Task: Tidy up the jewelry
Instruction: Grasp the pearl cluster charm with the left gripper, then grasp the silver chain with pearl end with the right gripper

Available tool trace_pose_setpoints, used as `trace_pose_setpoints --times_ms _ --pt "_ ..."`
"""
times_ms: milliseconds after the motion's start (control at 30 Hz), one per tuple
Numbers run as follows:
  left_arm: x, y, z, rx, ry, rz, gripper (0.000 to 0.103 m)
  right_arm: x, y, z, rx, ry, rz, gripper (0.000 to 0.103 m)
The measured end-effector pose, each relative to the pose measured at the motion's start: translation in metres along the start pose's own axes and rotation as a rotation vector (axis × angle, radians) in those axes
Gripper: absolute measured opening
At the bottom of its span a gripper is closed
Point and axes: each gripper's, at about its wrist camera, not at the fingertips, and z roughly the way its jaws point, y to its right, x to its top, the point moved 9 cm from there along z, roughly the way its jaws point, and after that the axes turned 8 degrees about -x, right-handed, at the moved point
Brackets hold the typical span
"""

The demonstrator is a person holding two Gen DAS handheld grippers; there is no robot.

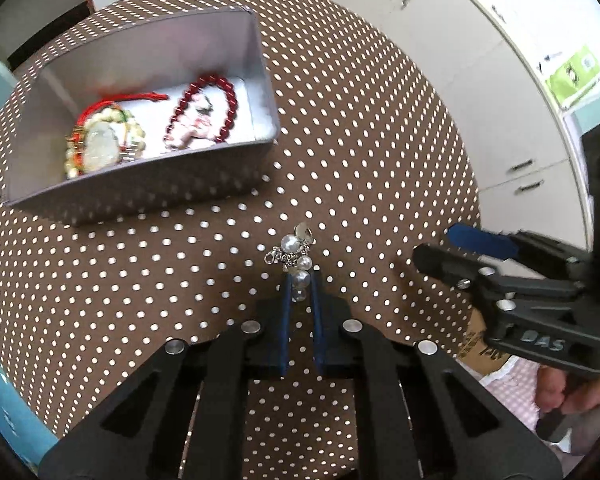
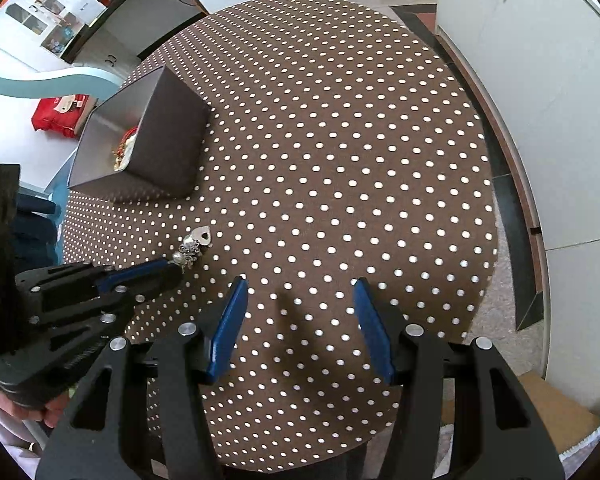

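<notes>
1. Left wrist view: the left gripper (image 1: 300, 280) points steeply down at a round table (image 1: 380, 152) covered in brown cloth with white dots. Its two blue pads (image 1: 285, 312) stand close together and pinch the near end of a pearl bracelet (image 1: 296, 254). The rest of the bracelet, with its silver clasp and a pale charm, trails away from the fingertips on the cloth.
2. Same view, upper left: an open grey box (image 1: 140, 176) sits on the table, well apart from the bracelet. Inside lie a red bead bracelet (image 1: 204, 112) and, beside it to the left, a red-corded piece with pale beads and a pendant (image 1: 100, 144).
3. Same view, right edge: the right gripper (image 1: 460, 248) hangs over the table's rim, held by a hand (image 1: 572, 392); from this side its jaw gap cannot be judged.
4. Right wrist view: the right gripper (image 2: 300, 292) hovers over bare dotted cloth, its blue pads (image 2: 230, 328) spread apart with nothing between them.
5. Same view, left: the left gripper (image 2: 172, 270) comes in from the side, its tip clamped on the pearl bracelet (image 2: 192, 246), whose heart-shaped silver charm lies just beyond. The grey box (image 2: 168, 144) stands farther back near the table's left edge.
</notes>
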Motion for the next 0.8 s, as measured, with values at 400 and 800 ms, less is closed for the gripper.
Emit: trace_pose_setpoints --times_ms 400,800 --pt "0.008 -0.018 -0.066 -0.09 0.126 -0.106 0.008 0.013 -0.061 0.011 0.065 -0.011 -0.123 0.052" --pt "0.001 -0.048 -0.123 -0.187 0.211 -0.229 0.008 0.026 -0.126 0.033 0.093 -0.032 -0.228 0.052"
